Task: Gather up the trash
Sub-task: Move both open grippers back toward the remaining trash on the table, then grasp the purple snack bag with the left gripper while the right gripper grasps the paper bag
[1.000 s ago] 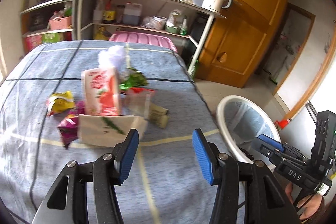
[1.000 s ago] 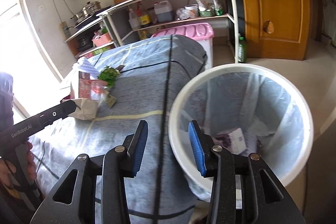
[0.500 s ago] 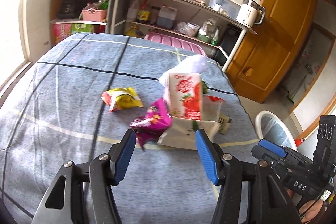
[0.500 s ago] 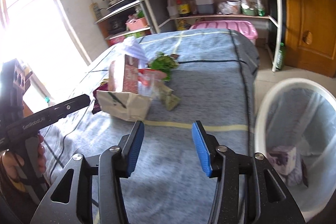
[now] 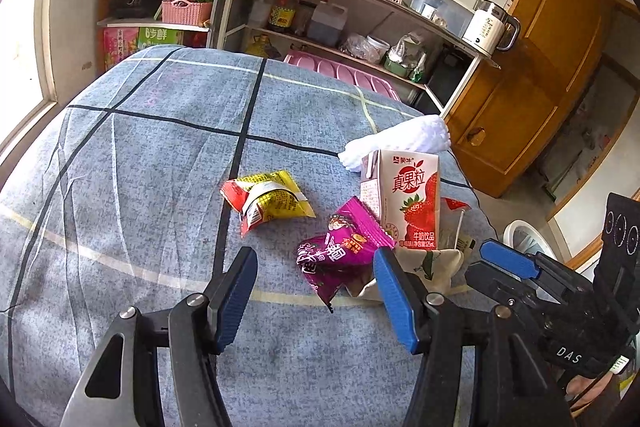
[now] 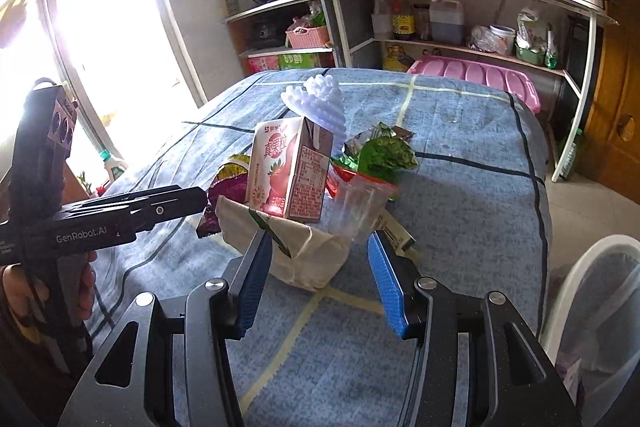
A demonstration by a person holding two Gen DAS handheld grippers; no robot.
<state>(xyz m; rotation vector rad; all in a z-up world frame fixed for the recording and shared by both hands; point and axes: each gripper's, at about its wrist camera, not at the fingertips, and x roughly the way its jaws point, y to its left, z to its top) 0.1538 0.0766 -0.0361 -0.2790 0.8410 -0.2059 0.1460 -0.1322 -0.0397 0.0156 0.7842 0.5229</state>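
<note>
Above the table (image 5: 120, 155), left gripper (image 5: 316, 297) and right gripper (image 6: 320, 279) gape half-open, having just widened, both empty.

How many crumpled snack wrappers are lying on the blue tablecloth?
3 visible: a yellow-and-red wrapper lying alone, a purple wrapper against the milk carton, and a green wrapper behind the carton. More may be hidden in the pile.

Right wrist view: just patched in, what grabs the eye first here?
A strawberry milk carton stands upright mid-table amid a litter heap: a crumpled paper bag in front, a clear plastic cup and a green wrapper to its right. Both claws, right and left, hang open and empty before the pile.
</note>
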